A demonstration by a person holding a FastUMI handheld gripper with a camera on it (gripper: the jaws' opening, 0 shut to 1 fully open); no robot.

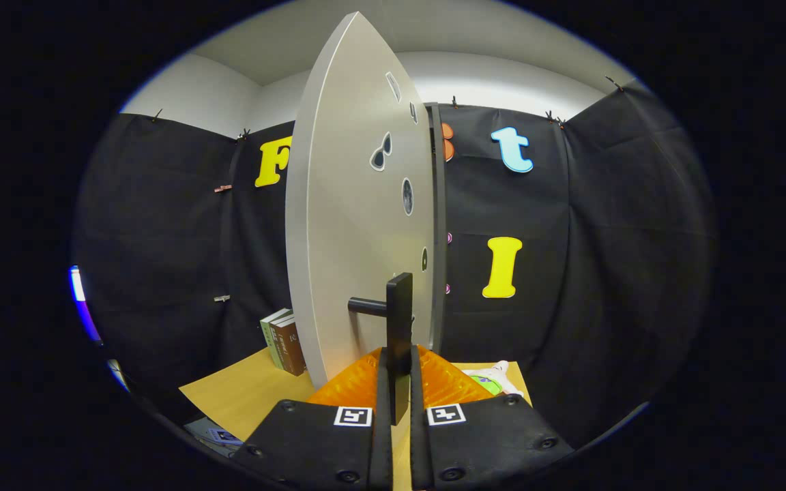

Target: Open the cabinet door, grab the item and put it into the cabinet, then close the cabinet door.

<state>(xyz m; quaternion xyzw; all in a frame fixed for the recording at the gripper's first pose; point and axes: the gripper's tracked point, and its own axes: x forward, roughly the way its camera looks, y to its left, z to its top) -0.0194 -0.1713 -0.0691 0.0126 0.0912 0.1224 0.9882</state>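
Cabinet door [359, 225] stands swung open on the table [243, 399], edge toward camera. Fingers [427, 382] clamped on its black handle [398, 334]. Books [284, 344] behind door at table's far-left edge; white item [499, 376] at far right.

No text is legible; the book spines [285, 343] are too blurred.

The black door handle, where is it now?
In the gripper view, the black handle stands between the orange fingers of the gripper, on the grey cabinet door.

The cabinet door [359, 225] hides the books [284, 341] partly and the cabinet's inside.
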